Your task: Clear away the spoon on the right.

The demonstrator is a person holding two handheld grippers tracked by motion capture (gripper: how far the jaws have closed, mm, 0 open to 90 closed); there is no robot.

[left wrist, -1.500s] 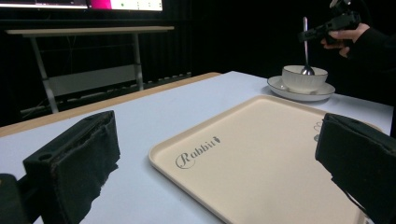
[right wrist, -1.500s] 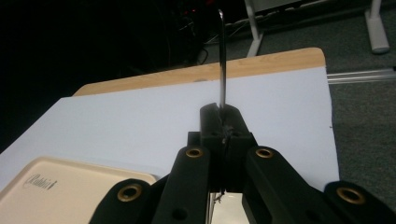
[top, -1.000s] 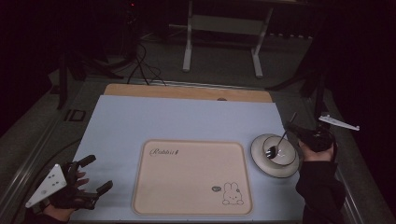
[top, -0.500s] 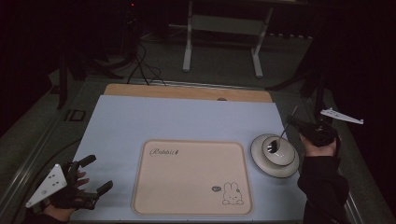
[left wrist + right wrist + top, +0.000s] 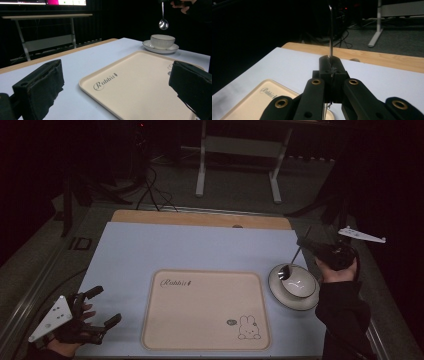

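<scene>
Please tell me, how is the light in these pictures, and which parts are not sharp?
High view: the table is lit evenly, the surroundings nearly black, and the spoon is small and dim. Left gripper view: the near fingers are soft, while the tray and cup look sharper. Right gripper view: the right gripper is dark and slightly blurred, the background dim.

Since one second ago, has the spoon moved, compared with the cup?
Yes. The spoon has risen slightly and shifted toward the table's far edge; its bowl hangs above the cup, gripped by the right claw.
</scene>
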